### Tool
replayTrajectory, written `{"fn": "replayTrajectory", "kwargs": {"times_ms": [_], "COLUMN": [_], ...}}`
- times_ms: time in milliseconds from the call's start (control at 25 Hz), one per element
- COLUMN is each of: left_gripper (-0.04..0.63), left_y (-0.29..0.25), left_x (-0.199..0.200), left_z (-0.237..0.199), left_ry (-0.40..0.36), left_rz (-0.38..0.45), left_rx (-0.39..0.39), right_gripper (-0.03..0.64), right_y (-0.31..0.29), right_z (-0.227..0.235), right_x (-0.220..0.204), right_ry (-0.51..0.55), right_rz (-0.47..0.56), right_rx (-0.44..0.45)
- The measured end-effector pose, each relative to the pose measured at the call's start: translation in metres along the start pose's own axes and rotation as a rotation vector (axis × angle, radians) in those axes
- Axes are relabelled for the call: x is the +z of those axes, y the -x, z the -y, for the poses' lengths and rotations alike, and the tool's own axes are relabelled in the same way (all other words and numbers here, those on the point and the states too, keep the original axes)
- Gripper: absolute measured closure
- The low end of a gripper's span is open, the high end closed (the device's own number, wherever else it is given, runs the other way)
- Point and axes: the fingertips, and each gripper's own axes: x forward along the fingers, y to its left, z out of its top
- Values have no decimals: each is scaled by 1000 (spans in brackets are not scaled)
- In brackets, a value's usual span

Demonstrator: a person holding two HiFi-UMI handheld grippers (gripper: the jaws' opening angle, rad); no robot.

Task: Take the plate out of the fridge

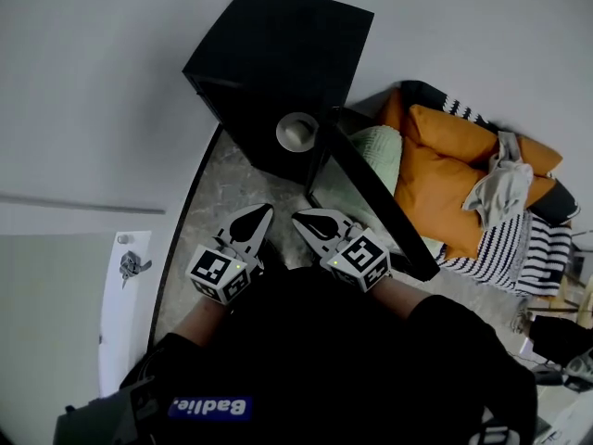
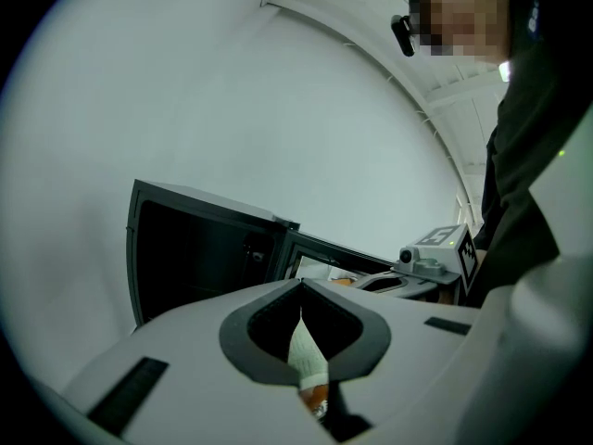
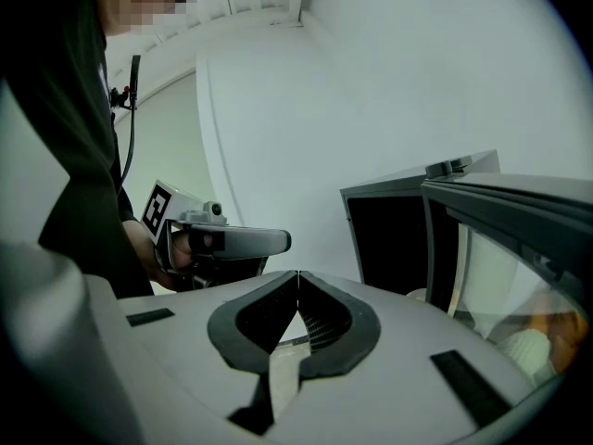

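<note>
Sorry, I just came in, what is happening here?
A person faces a small black fridge with its door open, holding tongs in each hand. A pale plate sits inside the fridge. The left tongs and the right tongs are both shut and empty, short of the plate.

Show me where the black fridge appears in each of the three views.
Head view: the fridge is at top centre, seen from above.
Left gripper view: left of centre, its inside dark.
Right gripper view: right of centre.
Shared landmark: its open door, which stands to the right of the fridge in every view.
</note>
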Motion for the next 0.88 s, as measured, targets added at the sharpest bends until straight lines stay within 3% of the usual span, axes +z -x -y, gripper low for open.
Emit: {"fn": "replayTrajectory", "kwargs": {"times_ms": [440,880], "left_gripper": [588,586], "left_y": [-8,-27], "left_x": [-1,-12], "left_z": [-31,-49], "left_ry": [69,201], "left_rz": [-17,-47], "left_rx": [-74,-130], "right_gripper": [606,606], "right_y": [-13,-11], "right_z": [13,21], "right_x": [8,15], "right_ry": [-19,-11], "right_rz": [21,32], "right_rx": [-107,-156]}}
